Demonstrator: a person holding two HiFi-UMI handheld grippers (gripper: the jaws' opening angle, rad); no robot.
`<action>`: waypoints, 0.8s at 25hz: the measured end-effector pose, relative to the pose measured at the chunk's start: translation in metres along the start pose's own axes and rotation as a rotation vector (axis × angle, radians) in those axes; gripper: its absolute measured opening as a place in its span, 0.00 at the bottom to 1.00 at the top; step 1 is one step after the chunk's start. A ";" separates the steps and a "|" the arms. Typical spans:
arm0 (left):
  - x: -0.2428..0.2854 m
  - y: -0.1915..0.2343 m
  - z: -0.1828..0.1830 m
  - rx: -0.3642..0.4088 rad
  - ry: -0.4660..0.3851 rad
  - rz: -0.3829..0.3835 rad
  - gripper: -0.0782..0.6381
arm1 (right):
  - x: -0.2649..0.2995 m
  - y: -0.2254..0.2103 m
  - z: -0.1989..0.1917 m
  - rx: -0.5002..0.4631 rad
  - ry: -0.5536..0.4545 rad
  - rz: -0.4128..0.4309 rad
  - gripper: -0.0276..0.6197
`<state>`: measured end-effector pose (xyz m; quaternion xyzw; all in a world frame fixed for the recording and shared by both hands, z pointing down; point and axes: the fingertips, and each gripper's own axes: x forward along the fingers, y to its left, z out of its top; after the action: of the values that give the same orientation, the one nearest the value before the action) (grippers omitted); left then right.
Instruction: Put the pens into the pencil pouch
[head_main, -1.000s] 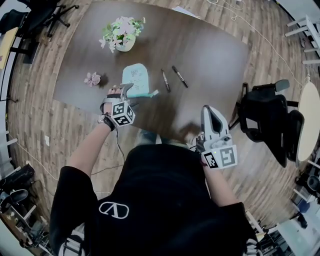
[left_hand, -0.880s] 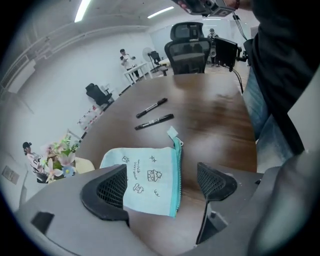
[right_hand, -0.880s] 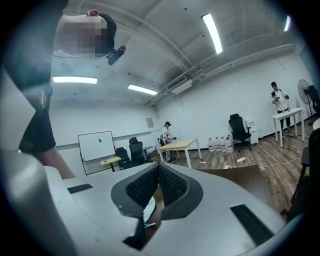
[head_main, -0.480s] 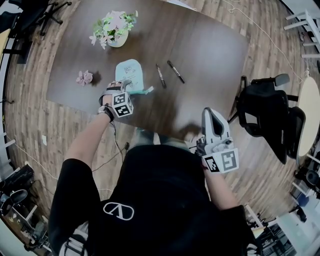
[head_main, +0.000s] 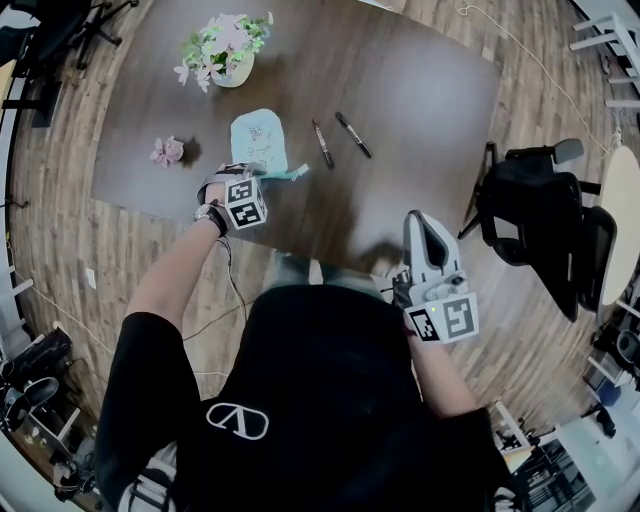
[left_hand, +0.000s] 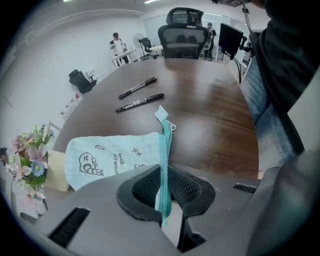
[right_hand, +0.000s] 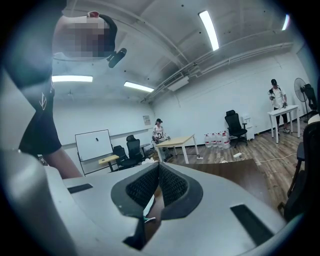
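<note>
The left tool (left_hand: 164, 186) is closing its jaws on the teal zipper edge of the pencil pouch (left_hand: 107, 156), with the tape already pinched between the pads. The pouch lies flat on the surface (head_main: 420, 110), its mouth toward the person. Just to its right lie the nearer pen (head_main: 322, 145) and the farther pen (head_main: 352, 134), side by side, long axes slanting away. The right tool (head_main: 421, 225), jaws together and empty, is the free one; the pens lie ahead and to its left. A second ago the left tool stood higher with its jaws wide; the right tool and pens have not moved.
</note>
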<state>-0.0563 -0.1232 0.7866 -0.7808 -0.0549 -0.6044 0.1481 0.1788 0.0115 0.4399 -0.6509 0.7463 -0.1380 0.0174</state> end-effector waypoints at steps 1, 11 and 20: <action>-0.001 0.000 0.000 -0.005 -0.002 -0.004 0.17 | 0.000 0.000 0.000 0.001 0.000 -0.001 0.04; -0.040 0.023 0.016 -0.343 -0.134 -0.127 0.15 | 0.004 0.005 0.006 0.006 -0.023 0.003 0.04; -0.126 0.070 0.056 -0.895 -0.523 -0.251 0.14 | 0.007 0.007 0.022 0.010 -0.067 0.010 0.04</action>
<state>-0.0195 -0.1614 0.6413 -0.8797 0.0802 -0.3672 -0.2914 0.1757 0.0012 0.4186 -0.6515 0.7476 -0.1198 0.0465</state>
